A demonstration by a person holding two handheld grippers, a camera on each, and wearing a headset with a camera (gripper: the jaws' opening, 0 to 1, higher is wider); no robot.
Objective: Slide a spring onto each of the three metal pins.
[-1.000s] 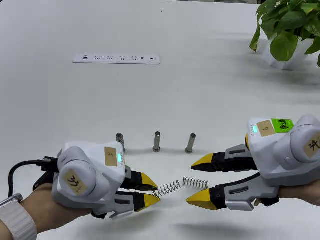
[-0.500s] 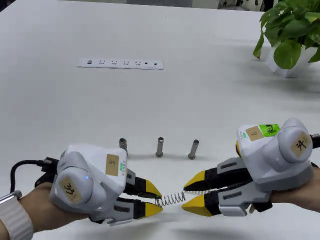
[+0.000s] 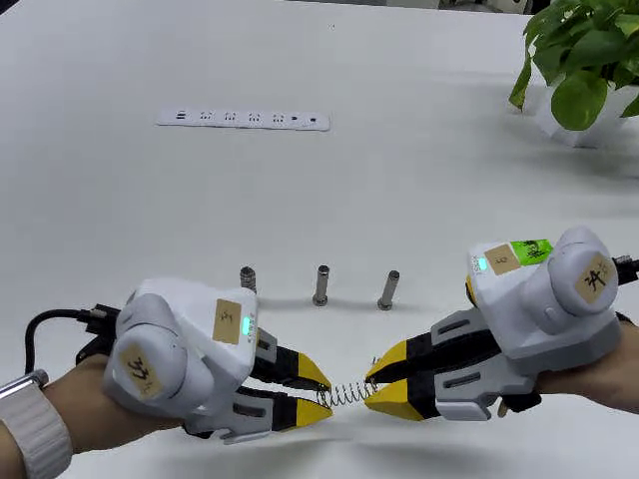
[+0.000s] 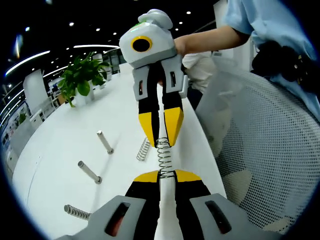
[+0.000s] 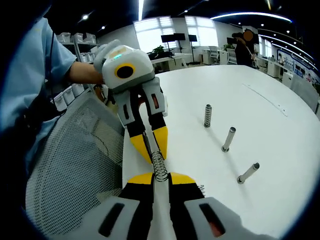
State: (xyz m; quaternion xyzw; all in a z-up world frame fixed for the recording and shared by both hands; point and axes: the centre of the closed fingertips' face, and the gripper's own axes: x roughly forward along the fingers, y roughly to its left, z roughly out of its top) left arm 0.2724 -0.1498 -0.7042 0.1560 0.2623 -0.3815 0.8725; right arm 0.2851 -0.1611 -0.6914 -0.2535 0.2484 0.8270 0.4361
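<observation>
Three metal pins stand in a row on the white table: the left pin (image 3: 248, 279) wears a spring, the middle pin (image 3: 321, 284) and the right pin (image 3: 388, 289) are bare. A spring (image 3: 345, 393) stretches in the air between my two grippers. My left gripper (image 3: 321, 397) is shut on its left end and my right gripper (image 3: 374, 387) is shut on its right end. The left gripper view shows the held spring (image 4: 164, 157) and a second spring (image 4: 143, 149) lying loose on the table by the right gripper (image 4: 161, 142).
A white power strip (image 3: 243, 119) lies further back on the table. A potted plant (image 3: 584, 60) stands at the far right. A black cable (image 3: 50, 324) trails from the left gripper. A mesh chair (image 4: 260, 150) is beside the table edge.
My right gripper has moved left to the spring's free end and shut on it. The left gripper has kept its hold on the other end.
</observation>
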